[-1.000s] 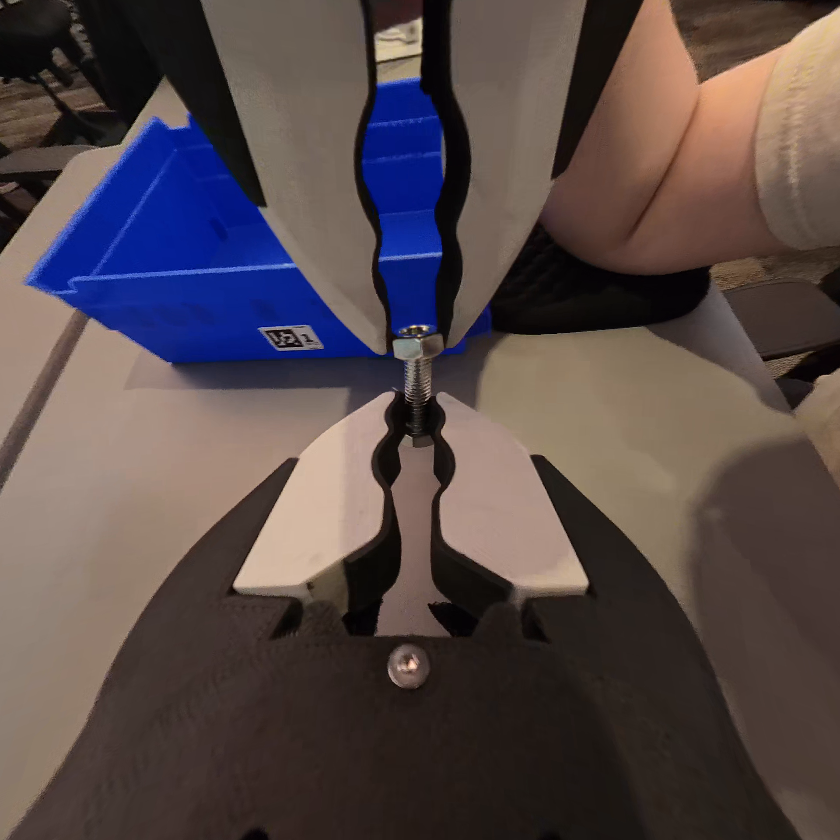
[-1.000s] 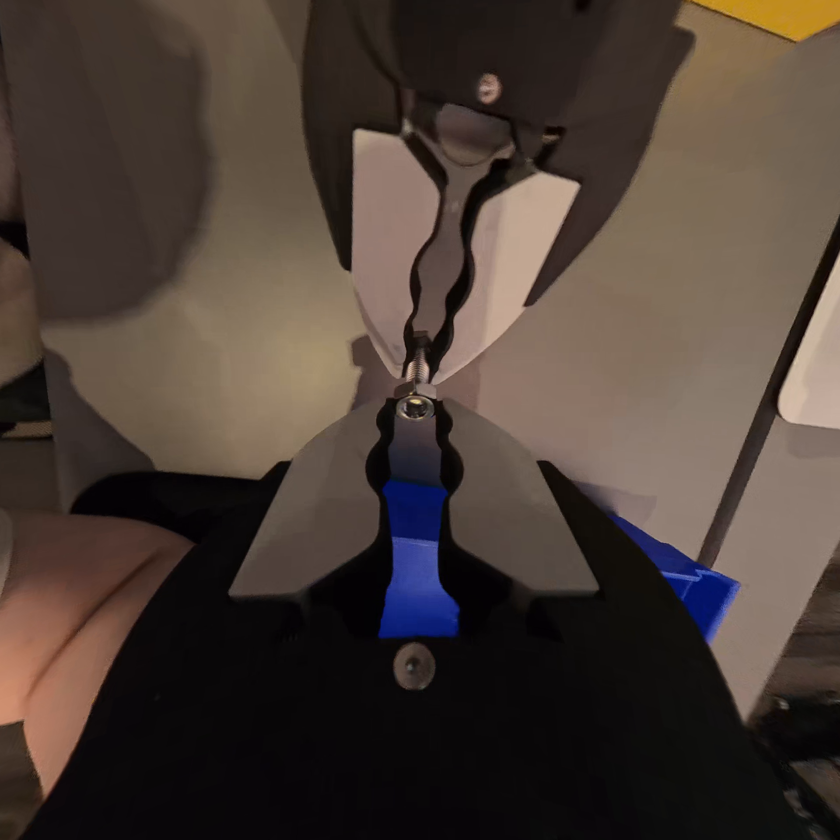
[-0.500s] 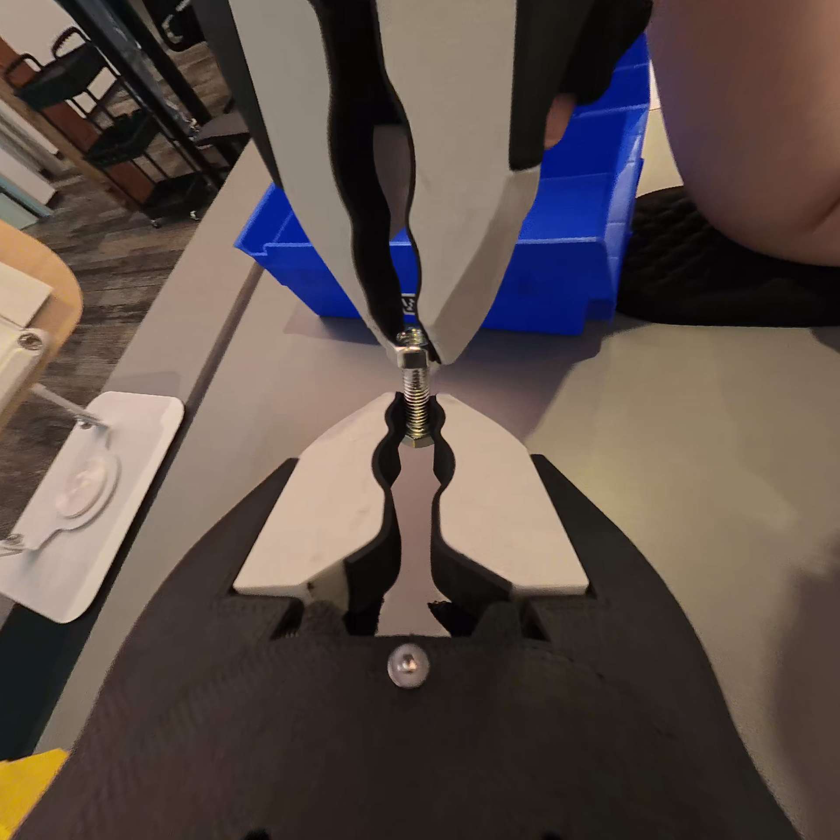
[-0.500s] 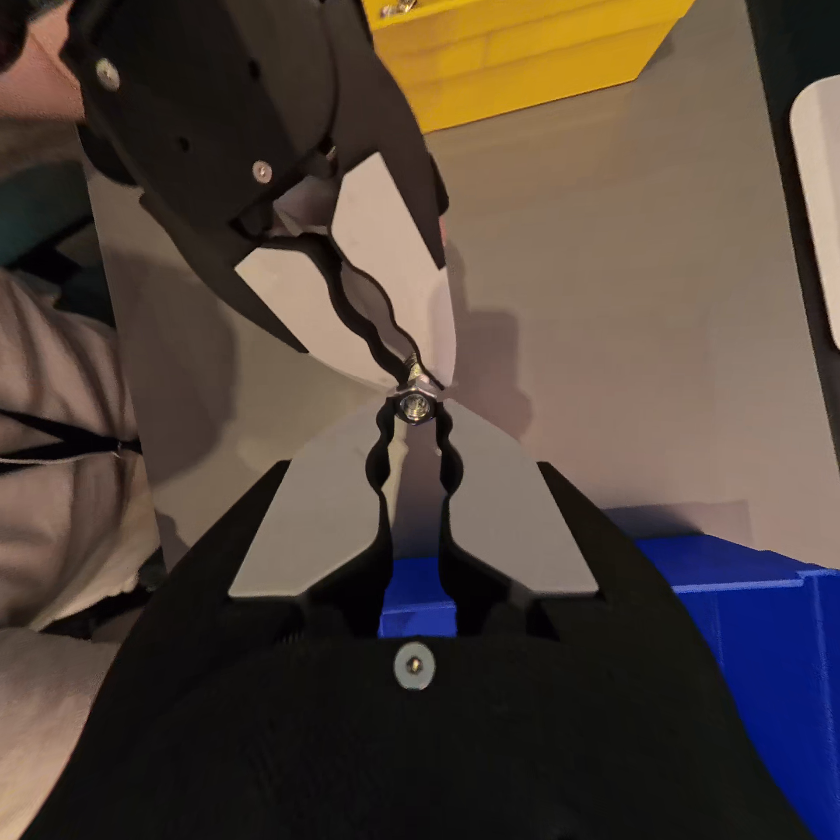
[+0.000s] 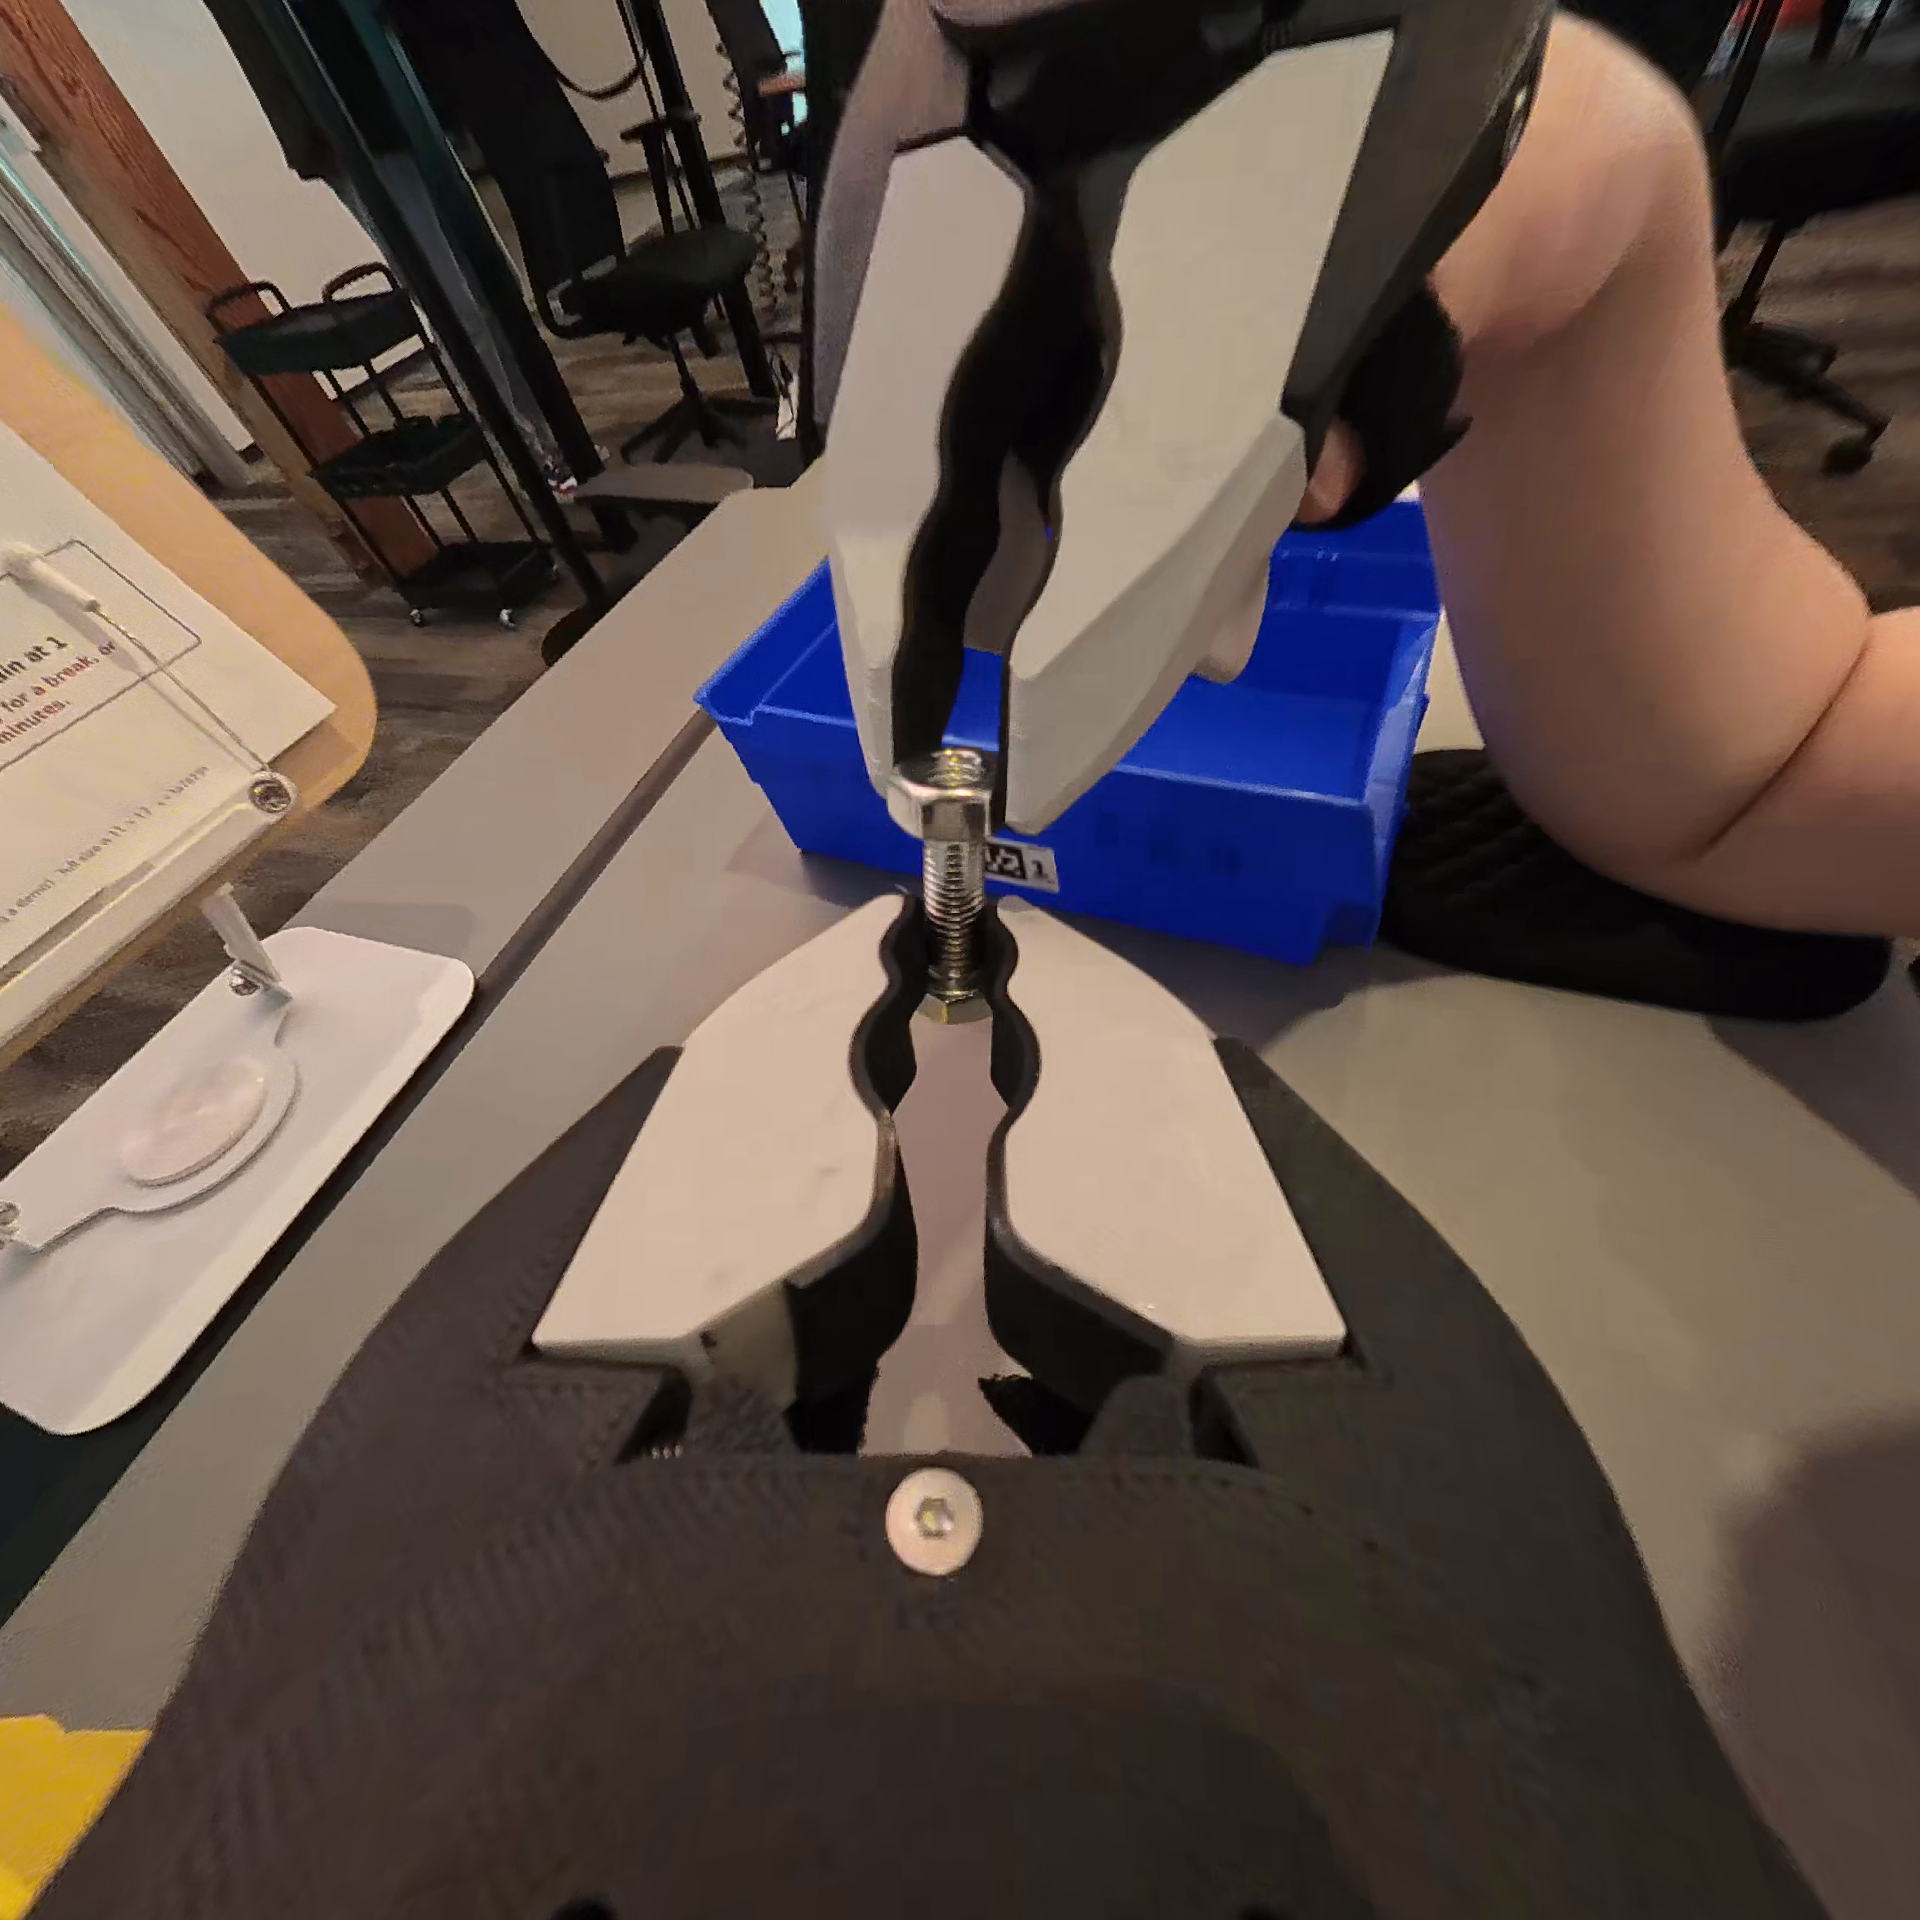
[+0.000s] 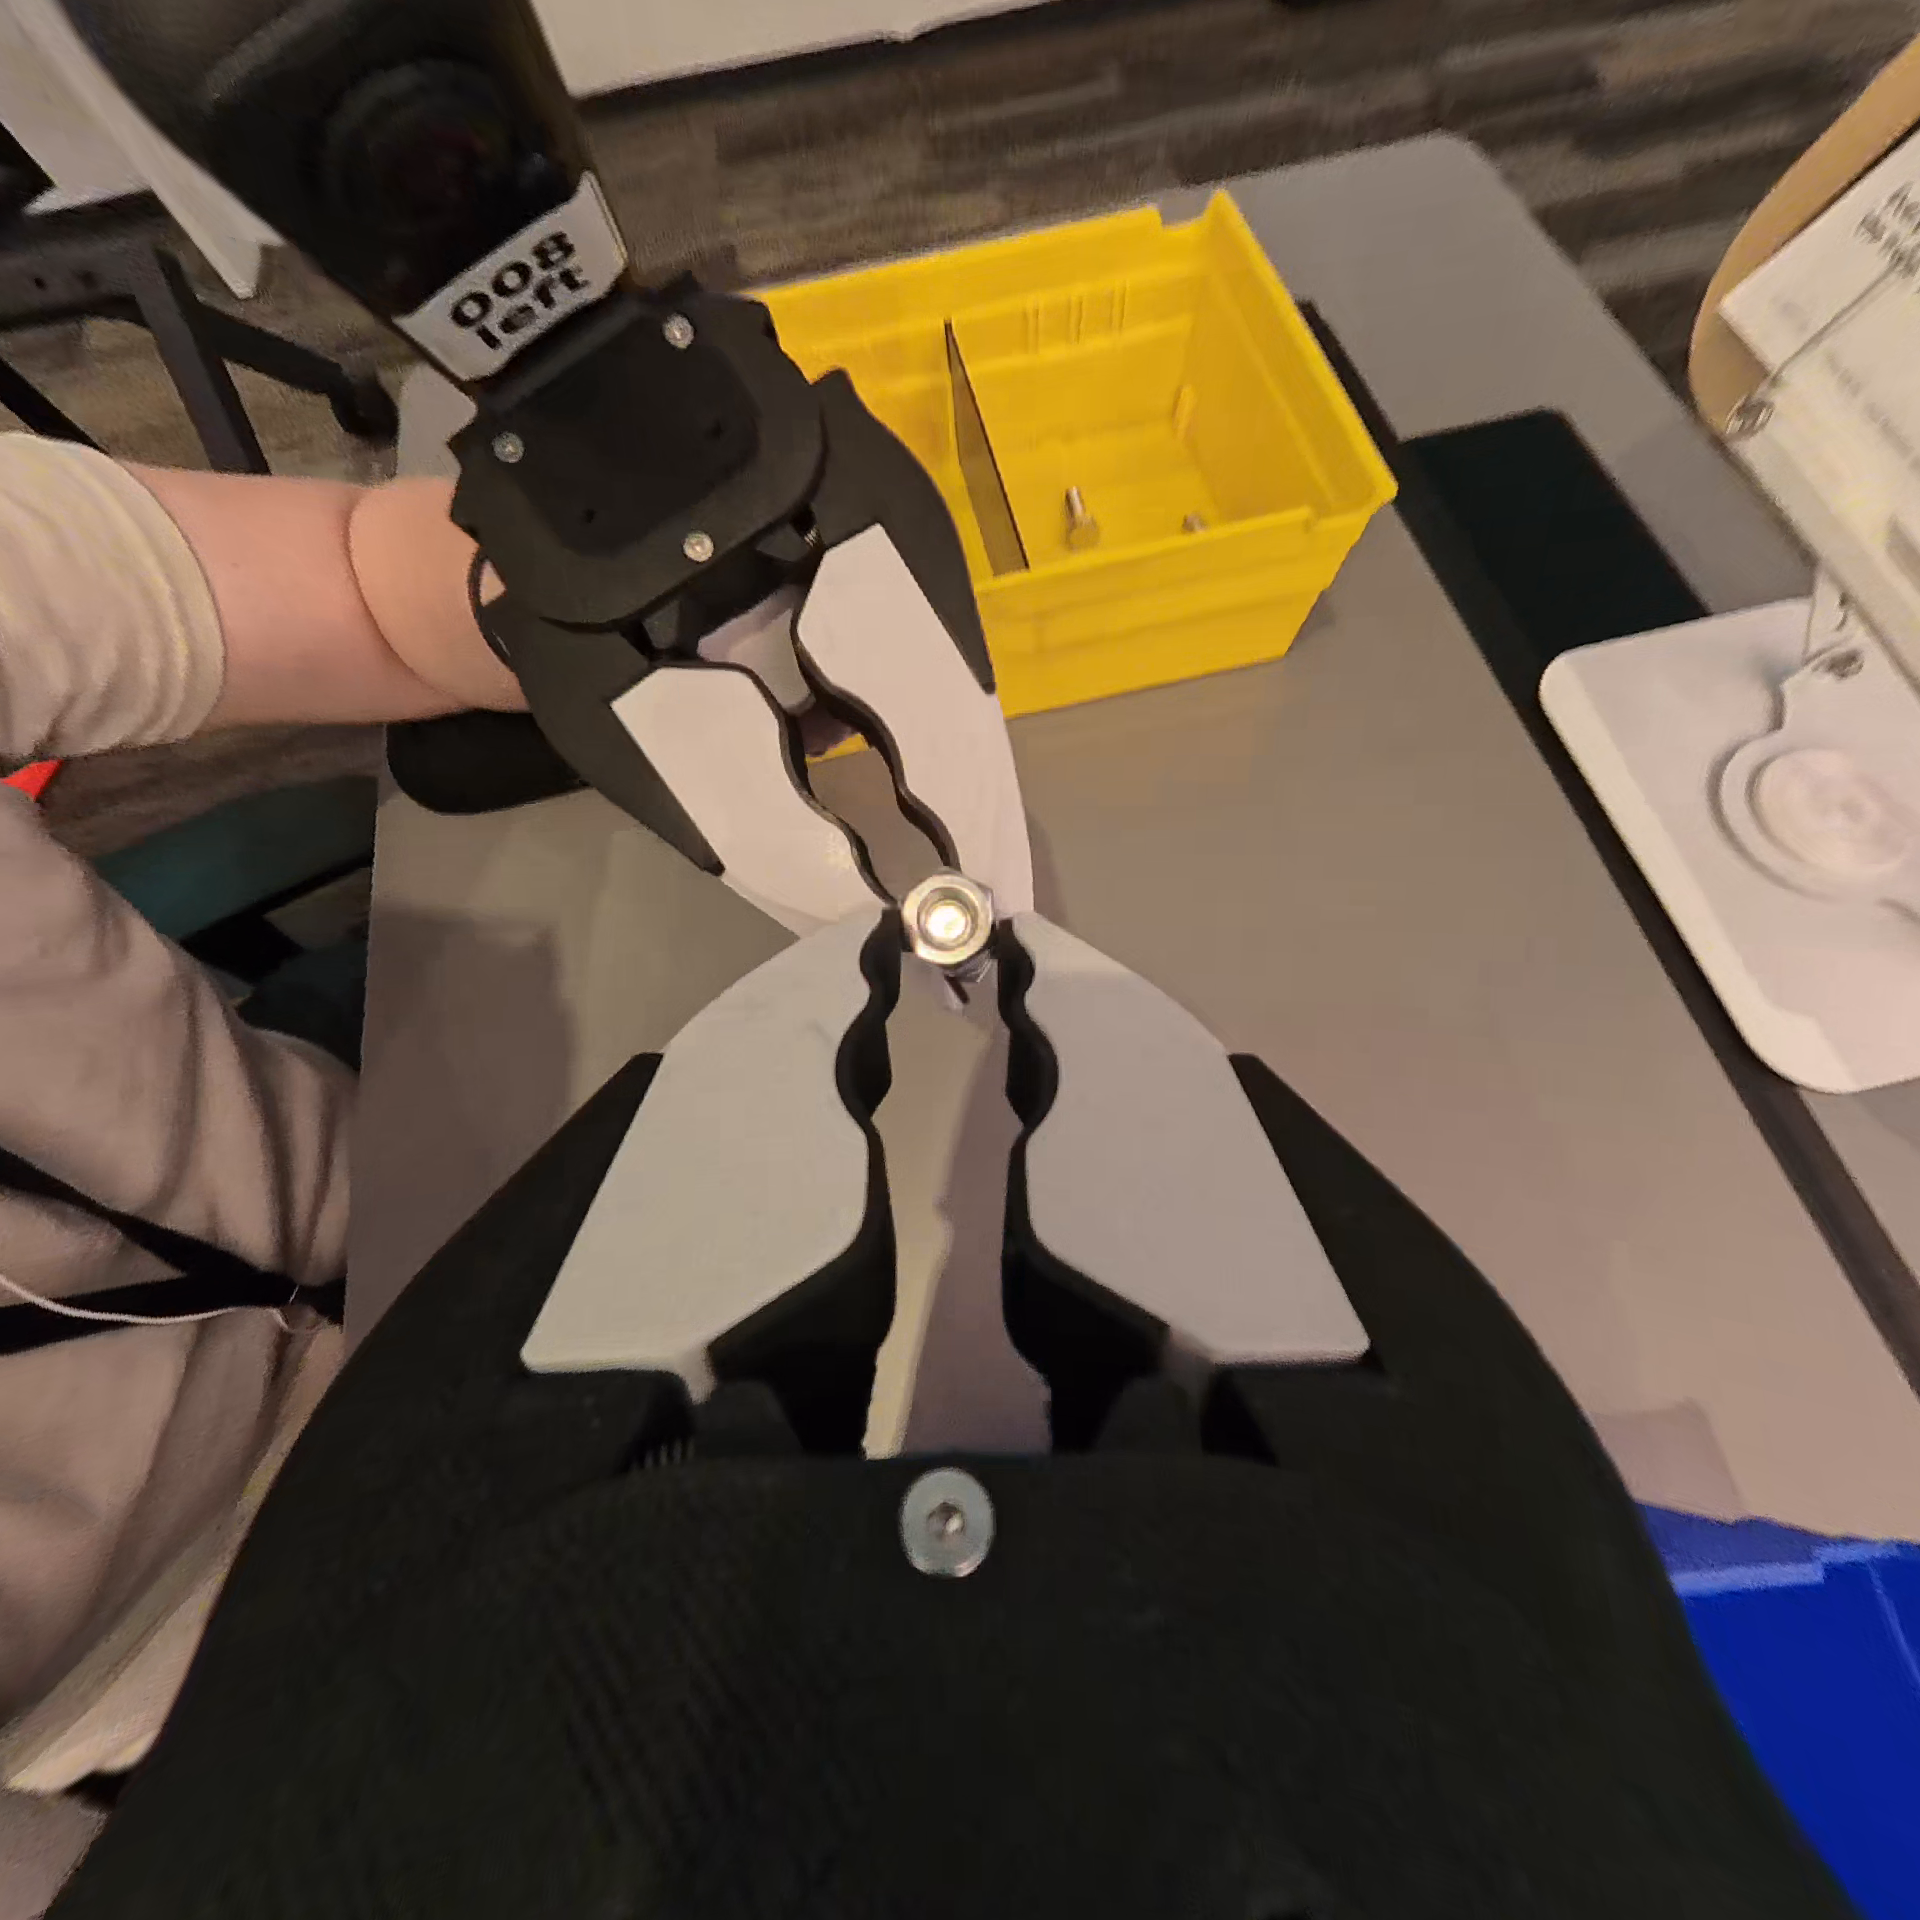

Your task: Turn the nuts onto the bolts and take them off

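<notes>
A silver bolt [image 5: 954, 914] is held between the two grippers above the grey table [image 5: 1455, 1143]. My left gripper [image 5: 951, 935] is shut on the bolt's head end, with the threaded shaft pointing away from it. My right gripper [image 5: 951, 769] comes in from above and is shut on a hex nut [image 5: 940, 798] sitting at the shaft's far end. In the right wrist view the nut [image 6: 948, 920] shows end-on between my right gripper's [image 6: 948, 935] fingertips, and the left gripper [image 6: 925, 883] reaches in from the upper left. A person's forearms hold both tools.
A blue bin [image 5: 1195, 831] stands behind the bolt, with a black pad [image 5: 1558, 935] to its right. A yellow divided bin [image 6: 1143, 603] holds loose bolts [image 6: 1081, 520]. A white stand base [image 5: 156, 1143] with a sign board lies off the table's left edge. Left and right tips are no more than a few centimetres apart.
Both grippers stay shut on the bolt and nut. The right gripper has twisted about the bolt's axis, and both views have swung, bringing the yellow bin and white stand into sight.
</notes>
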Action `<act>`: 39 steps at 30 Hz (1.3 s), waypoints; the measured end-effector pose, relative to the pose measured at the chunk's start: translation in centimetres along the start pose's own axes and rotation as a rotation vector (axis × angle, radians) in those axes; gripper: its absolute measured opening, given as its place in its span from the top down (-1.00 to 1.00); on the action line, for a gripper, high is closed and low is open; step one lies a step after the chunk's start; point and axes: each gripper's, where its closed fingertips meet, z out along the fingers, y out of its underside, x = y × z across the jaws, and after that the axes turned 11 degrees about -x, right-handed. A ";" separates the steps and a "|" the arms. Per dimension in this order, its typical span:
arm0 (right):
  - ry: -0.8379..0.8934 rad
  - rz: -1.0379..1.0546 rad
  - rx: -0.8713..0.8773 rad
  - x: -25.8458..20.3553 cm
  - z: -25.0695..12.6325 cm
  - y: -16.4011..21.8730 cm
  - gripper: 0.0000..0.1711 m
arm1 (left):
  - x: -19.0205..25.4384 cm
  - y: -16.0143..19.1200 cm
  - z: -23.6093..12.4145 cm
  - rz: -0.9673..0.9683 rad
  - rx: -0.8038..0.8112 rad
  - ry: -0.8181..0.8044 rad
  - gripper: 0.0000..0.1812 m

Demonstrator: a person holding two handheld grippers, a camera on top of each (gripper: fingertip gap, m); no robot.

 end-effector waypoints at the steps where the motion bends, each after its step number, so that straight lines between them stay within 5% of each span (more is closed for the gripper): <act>1: 0.002 -0.011 0.023 0.0 -0.1 -0.4 0.78 | -0.1 -0.2 -0.2 -0.008 0.013 0.003 0.90; 19: 0.018 -0.114 0.431 -1.1 -1.6 -5.9 0.78 | -1.9 -3.2 -4.5 -0.049 0.187 -0.073 0.90; 39: 0.209 -0.152 0.427 -0.6 -1.0 -6.6 0.62 | -4.0 -2.4 -4.9 -0.093 0.158 -0.134 0.89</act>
